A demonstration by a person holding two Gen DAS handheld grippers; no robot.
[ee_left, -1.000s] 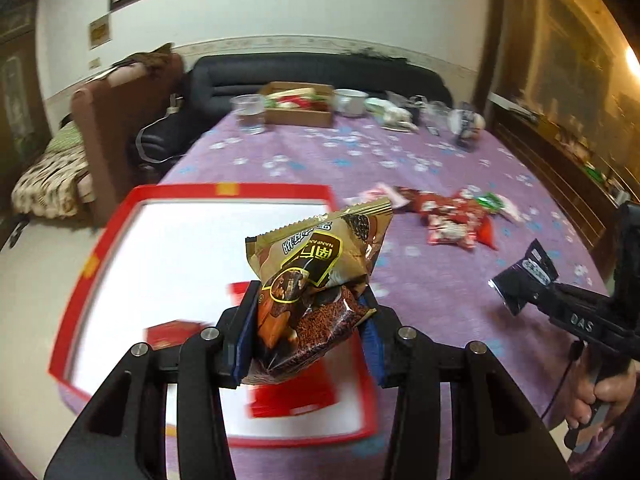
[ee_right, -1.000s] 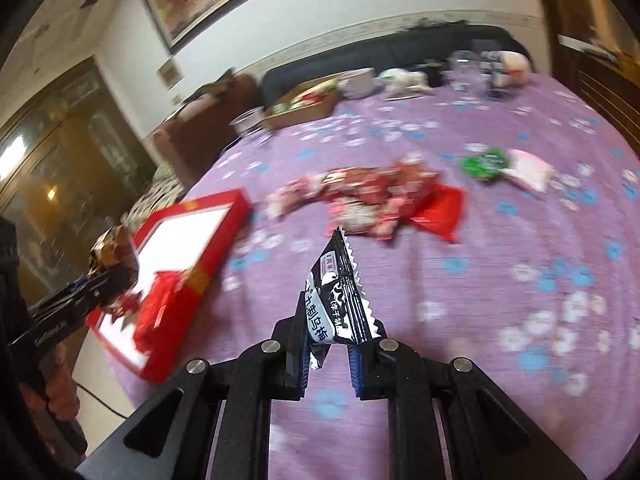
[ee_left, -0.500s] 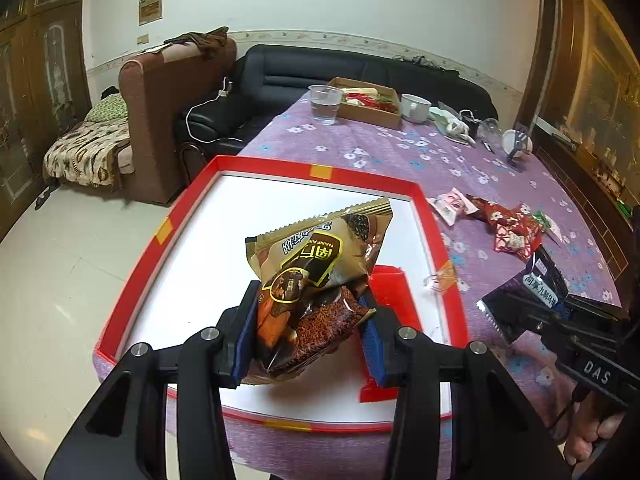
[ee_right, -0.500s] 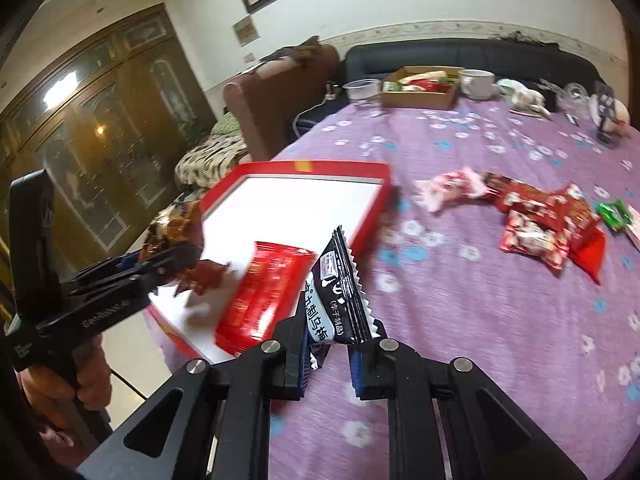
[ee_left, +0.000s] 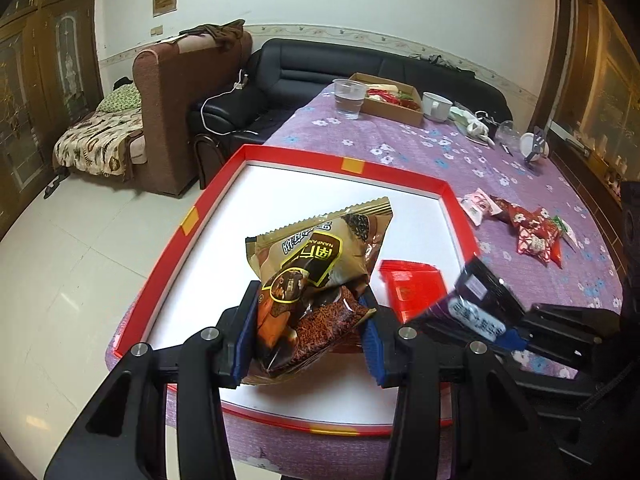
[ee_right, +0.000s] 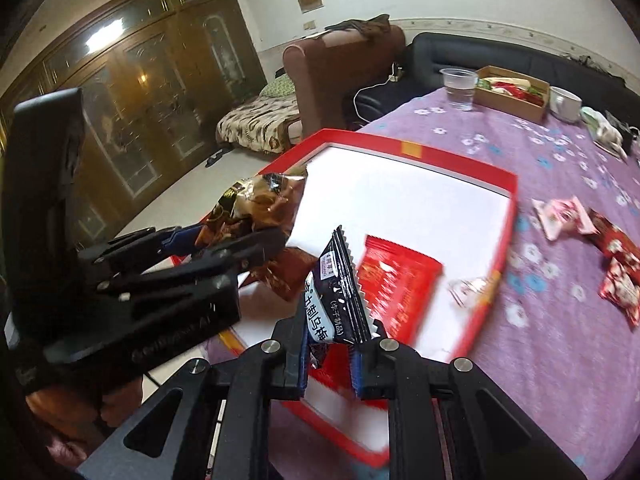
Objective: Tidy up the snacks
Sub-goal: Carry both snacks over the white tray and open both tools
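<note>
While clamped in left tongs (ee_left: 306, 330), brown packet (ee_left: 316, 264) overhangs tray (ee_left: 352, 166).

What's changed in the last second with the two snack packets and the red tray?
Both tools have swung over the red tray, the right tool carrying its black packet in from the purple tablecloth. Unchanged: the left tool grips the brown packet, and the red packet lies in the tray.

Black hand-held gripper (ee_left: 308, 334), blue pads (ee_left: 244, 330), silver screws
</note>
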